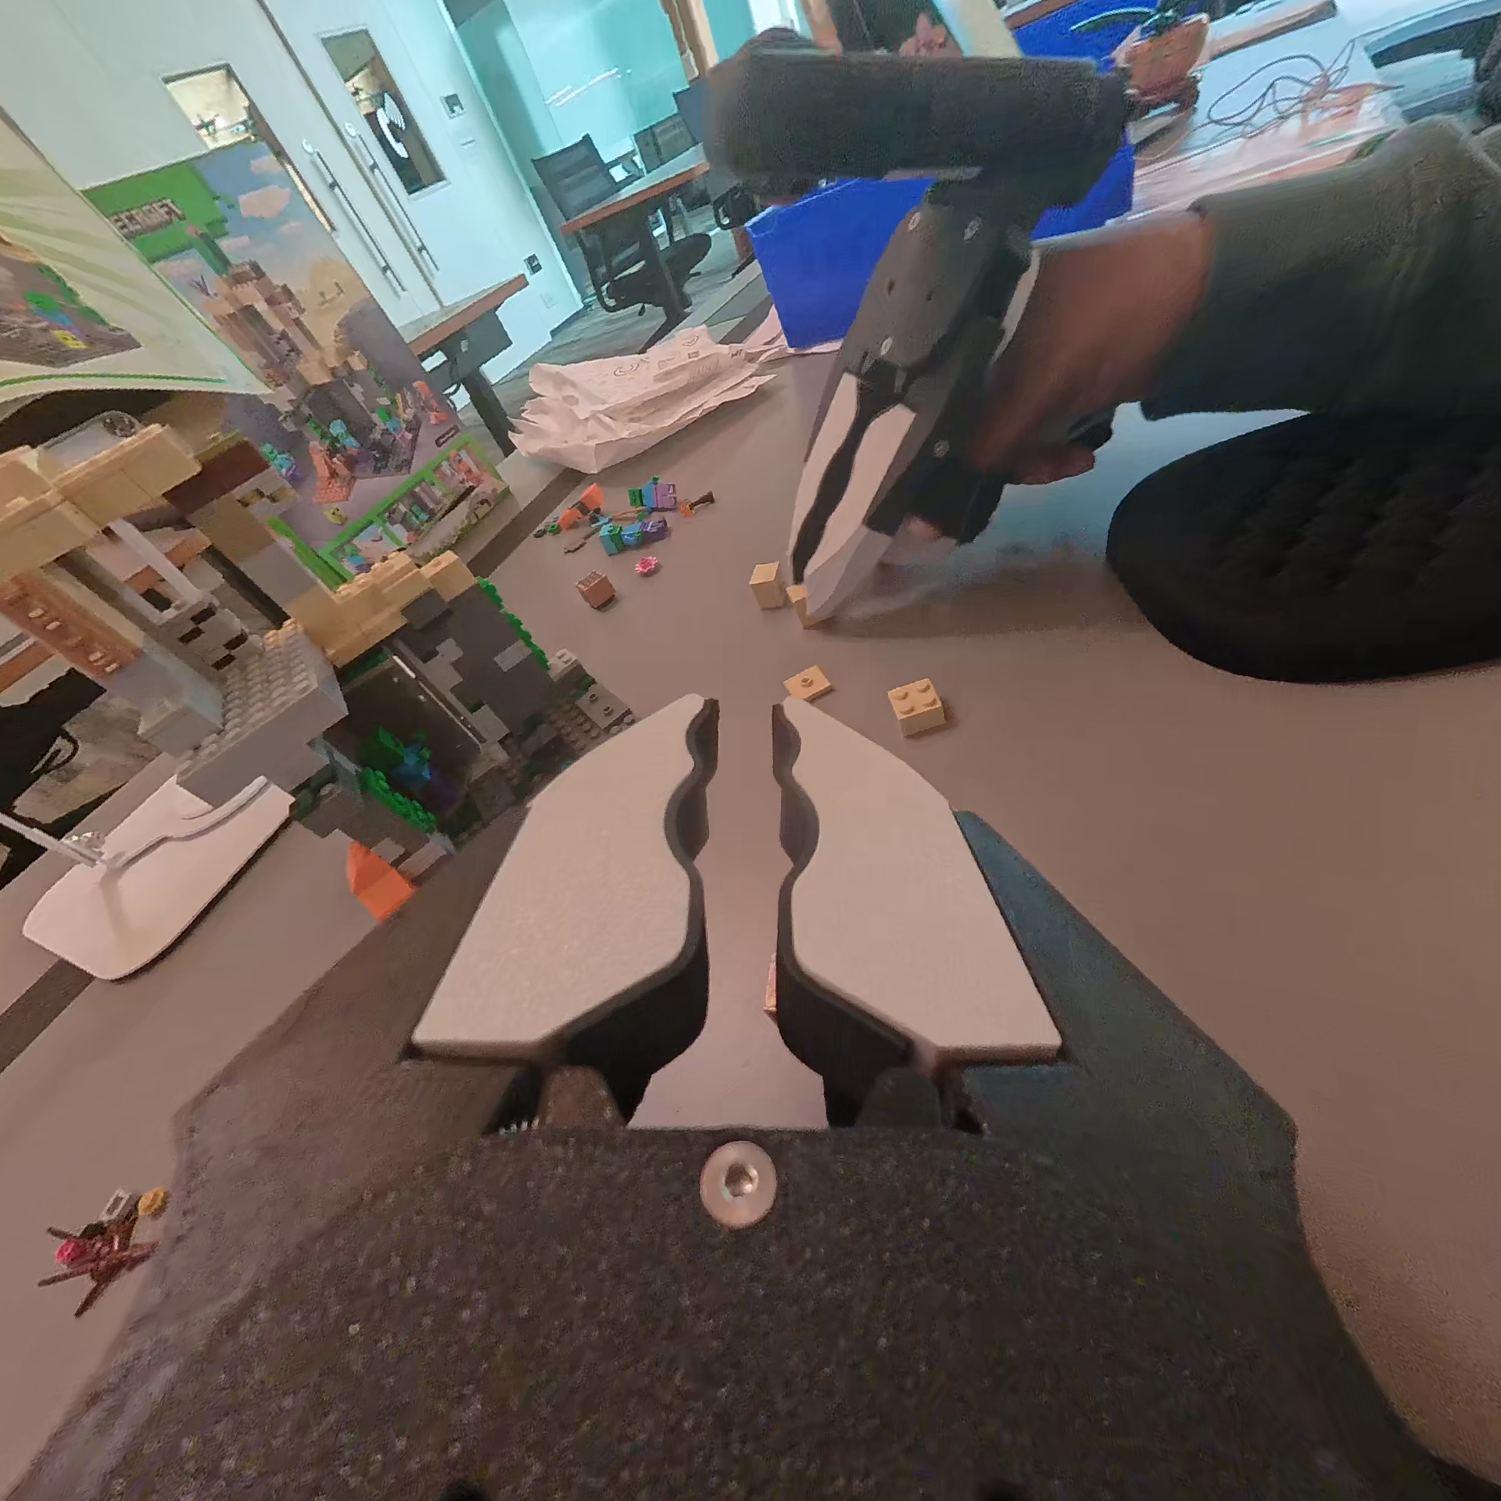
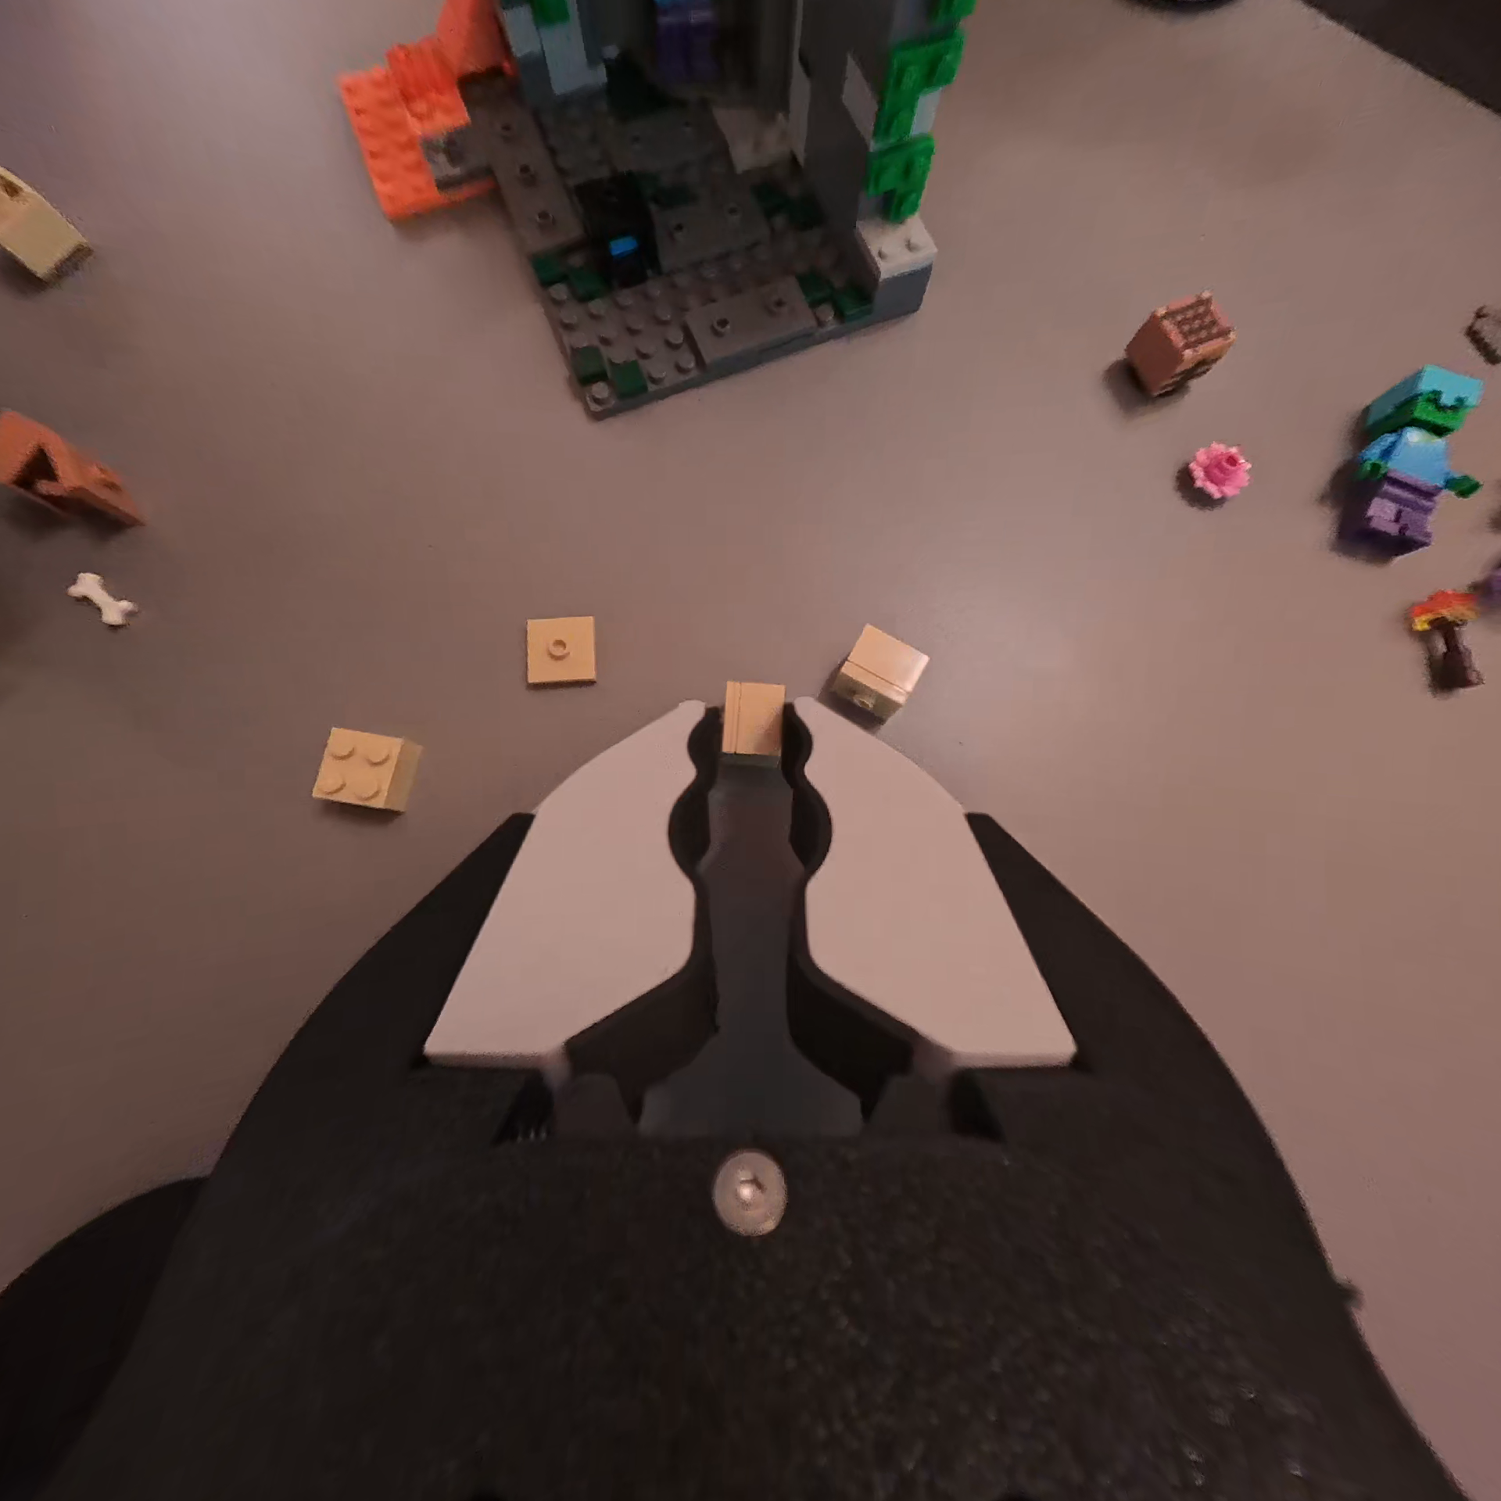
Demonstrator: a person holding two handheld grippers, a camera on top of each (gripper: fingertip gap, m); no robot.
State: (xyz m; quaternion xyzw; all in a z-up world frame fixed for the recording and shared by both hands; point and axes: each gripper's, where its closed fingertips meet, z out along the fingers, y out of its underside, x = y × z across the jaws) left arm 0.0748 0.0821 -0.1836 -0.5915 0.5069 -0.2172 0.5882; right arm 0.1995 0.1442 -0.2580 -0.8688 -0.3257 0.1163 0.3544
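My right hand-held gripper (image 2: 754, 715) covers the sides of the tan piece (image 2: 754, 728) between its fingertips, so I see only its top face. In the left wrist view that gripper and my hand (image 1: 1080, 349) on it are smeared with motion, and its tips hide most of the tan piece. The brick building (image 2: 698, 211) runs off the top edge of the right wrist view and off the left of the other. The orange-brown piece (image 2: 61, 475) is cut by the left edge. The pile of small figures (image 1: 629, 524) is too small to tell apart. The box (image 1: 325, 349) behind the building is partly hidden.
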